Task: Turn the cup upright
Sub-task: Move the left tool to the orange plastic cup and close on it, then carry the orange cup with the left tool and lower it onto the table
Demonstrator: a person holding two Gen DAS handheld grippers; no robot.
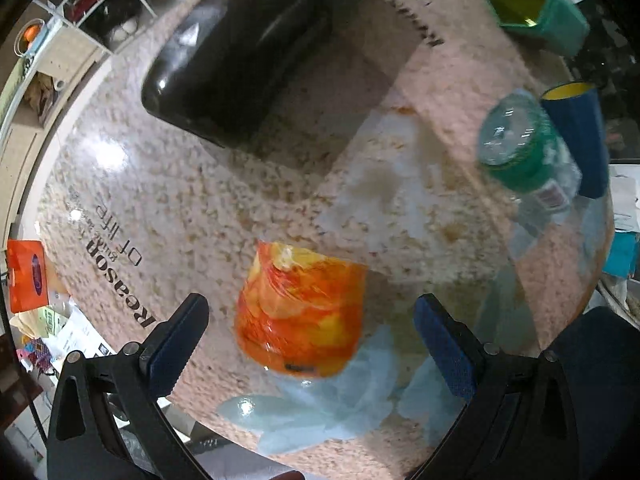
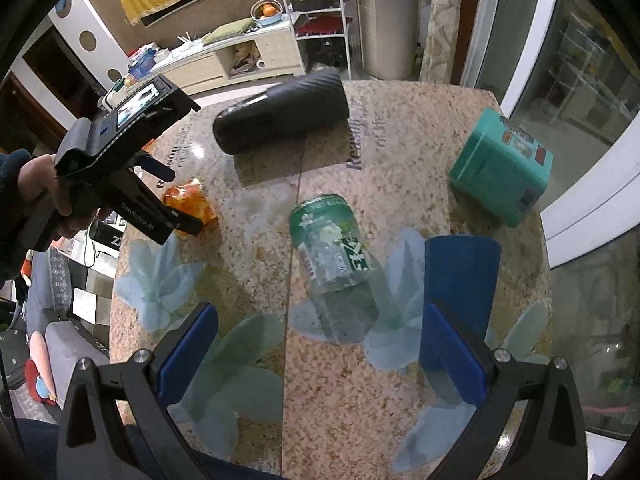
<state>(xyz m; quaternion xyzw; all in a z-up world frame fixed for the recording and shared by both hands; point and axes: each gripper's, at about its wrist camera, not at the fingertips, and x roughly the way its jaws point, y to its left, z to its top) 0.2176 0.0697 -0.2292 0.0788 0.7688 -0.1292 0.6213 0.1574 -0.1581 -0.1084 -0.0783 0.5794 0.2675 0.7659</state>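
Observation:
An orange and yellow translucent cup rests upside down on the speckled table, its closed base facing up and its wide rim on the surface. My left gripper is open, its blue fingers on either side of the cup, apart from it. In the right wrist view the same cup sits at the left of the table, with the left gripper around it. My right gripper is open and empty above the near part of the table.
A black cylinder lies at the back. A green plastic bottle lies in the middle. A dark blue cup stands near my right finger. A teal box lies at the right. Shelves stand behind.

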